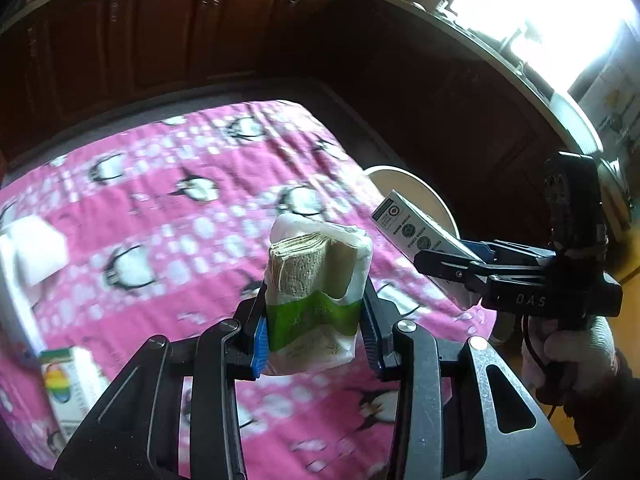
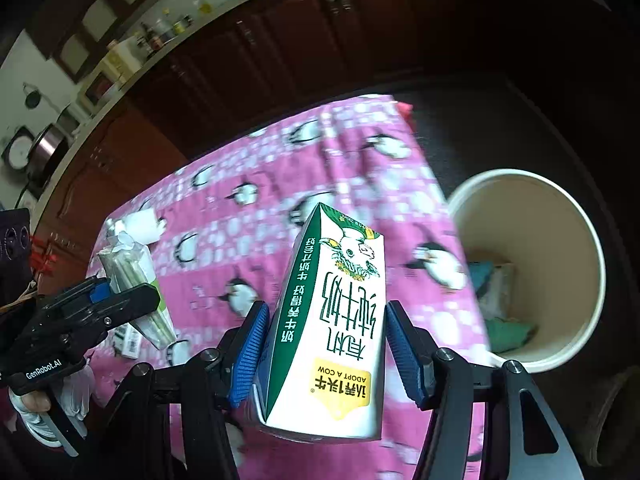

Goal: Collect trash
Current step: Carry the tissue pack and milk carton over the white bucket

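My left gripper (image 1: pixel 316 332) is shut on a green-and-white tissue pack (image 1: pixel 316 284) and holds it above the pink penguin tablecloth (image 1: pixel 180 200). It also shows in the right wrist view (image 2: pixel 120 300), with the tissue pack (image 2: pixel 136 280). My right gripper (image 2: pixel 324 344) is shut on a white-and-green milk carton (image 2: pixel 336 320), held above the cloth near its right edge. The right gripper (image 1: pixel 452 264) with the carton (image 1: pixel 416 232) shows in the left wrist view. A white bin (image 2: pixel 560 240) stands to the right of the table, with some trash inside.
A crumpled white tissue (image 2: pixel 142 224) lies on the cloth at the far left. A small carton with rainbow print (image 1: pixel 68 384) lies at the near left edge. Dark wooden cabinets (image 1: pixel 180 40) line the back. The bin's rim (image 1: pixel 416 188) shows beyond the table's right edge.
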`<state>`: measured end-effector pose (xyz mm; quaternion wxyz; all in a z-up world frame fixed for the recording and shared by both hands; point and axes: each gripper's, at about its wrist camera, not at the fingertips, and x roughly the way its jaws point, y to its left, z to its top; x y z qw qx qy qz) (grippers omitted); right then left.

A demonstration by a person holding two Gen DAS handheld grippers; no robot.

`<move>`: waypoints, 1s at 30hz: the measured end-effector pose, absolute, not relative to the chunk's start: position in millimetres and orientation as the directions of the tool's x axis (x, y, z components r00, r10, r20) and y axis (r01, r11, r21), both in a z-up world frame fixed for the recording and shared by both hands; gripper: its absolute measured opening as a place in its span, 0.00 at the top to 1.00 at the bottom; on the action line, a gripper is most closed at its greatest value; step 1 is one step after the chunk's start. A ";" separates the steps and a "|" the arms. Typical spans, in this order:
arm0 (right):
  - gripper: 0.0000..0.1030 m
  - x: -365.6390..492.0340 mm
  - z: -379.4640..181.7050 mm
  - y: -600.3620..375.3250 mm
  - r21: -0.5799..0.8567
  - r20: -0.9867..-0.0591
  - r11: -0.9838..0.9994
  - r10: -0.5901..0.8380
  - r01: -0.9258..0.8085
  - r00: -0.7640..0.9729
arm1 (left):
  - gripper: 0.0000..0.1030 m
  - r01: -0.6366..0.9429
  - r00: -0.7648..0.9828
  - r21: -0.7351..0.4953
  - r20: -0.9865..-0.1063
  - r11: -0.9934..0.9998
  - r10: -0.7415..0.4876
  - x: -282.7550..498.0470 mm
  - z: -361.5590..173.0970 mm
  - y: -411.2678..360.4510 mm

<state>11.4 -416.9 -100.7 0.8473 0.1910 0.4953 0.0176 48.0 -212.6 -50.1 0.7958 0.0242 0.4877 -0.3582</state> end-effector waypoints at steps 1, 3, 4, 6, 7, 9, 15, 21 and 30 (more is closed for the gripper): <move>0.45 8.3 -101.1 -423.9 0.342 -0.832 0.924 0.213 0.171 0.512 | 0.65 0.600 0.259 -0.311 -0.796 0.737 -0.548 48.0 -51.6 -221.1; 0.45 3.2 -101.0 -438.8 0.348 -0.830 0.916 0.203 0.198 0.520 | 0.65 0.612 0.246 -0.310 -0.800 0.728 -0.548 49.1 -54.5 -236.1; 0.45 0.7 -100.1 -445.2 0.351 -0.828 0.912 0.197 0.211 0.525 | 0.65 0.616 0.238 -0.313 -0.801 0.723 -0.549 49.9 -56.0 -243.8; 0.45 -4.5 -99.8 -461.1 0.349 -0.827 0.906 0.178 0.239 0.533 | 0.65 0.624 0.219 -0.323 -0.802 0.712 -0.555 51.6 -58.8 -256.1; 0.45 -6.6 -100.2 -467.6 0.346 -0.828 0.904 0.169 0.252 0.534 | 0.65 0.628 0.211 -0.326 -0.803 0.706 -0.558 52.6 -59.7 -262.9; 0.45 -10.9 -102.9 -484.6 0.345 -0.832 0.894 0.149 0.287 0.535 | 0.65 0.637 0.201 -0.327 -0.804 0.698 -0.560 54.9 -61.8 -277.9; 0.45 -25.2 -118.5 -532.8 0.335 -0.852 0.855 0.095 0.397 0.515 | 0.65 0.651 0.152 -0.354 -0.806 0.672 -0.572 58.5 -70.9 -313.6; 0.45 -26.6 -146.1 -560.9 0.336 -0.872 0.818 0.082 0.468 0.483 | 0.65 0.658 0.123 -0.360 -0.815 0.661 -0.566 62.2 -80.2 -342.8; 0.45 -24.9 -173.6 -578.8 0.351 -0.886 0.786 0.103 0.510 0.452 | 0.65 0.652 0.087 -0.371 -0.830 0.661 -0.551 73.1 -100.3 -382.2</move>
